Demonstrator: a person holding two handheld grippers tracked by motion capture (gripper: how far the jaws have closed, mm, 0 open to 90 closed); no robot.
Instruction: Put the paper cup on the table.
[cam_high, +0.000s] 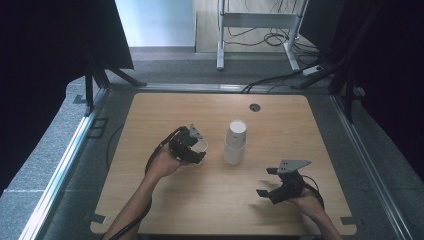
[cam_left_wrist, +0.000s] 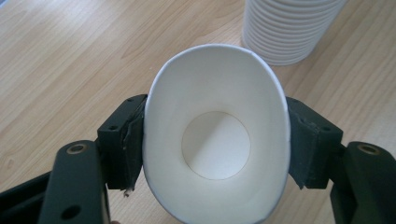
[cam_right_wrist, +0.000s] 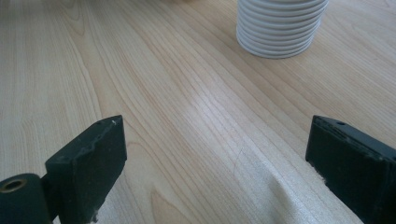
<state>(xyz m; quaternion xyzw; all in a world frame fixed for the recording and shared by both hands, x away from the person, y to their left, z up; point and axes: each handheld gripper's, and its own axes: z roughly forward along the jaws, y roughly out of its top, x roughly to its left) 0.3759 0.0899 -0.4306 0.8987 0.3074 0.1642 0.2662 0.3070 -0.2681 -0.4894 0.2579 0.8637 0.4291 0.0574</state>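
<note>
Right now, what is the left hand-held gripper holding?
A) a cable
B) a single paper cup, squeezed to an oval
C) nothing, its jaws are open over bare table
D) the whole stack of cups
B: in the left gripper view the left hand-held gripper has its jaws pressed on both sides of one paper cup, whose rim is squashed oval, while the stack of cups stands apart on the table.

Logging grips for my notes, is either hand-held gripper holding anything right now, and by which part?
The left hand-held gripper clamps a single paper cup across its side walls, squeezing the rim oval. The right hand-held gripper is open, holding nothing.
</note>
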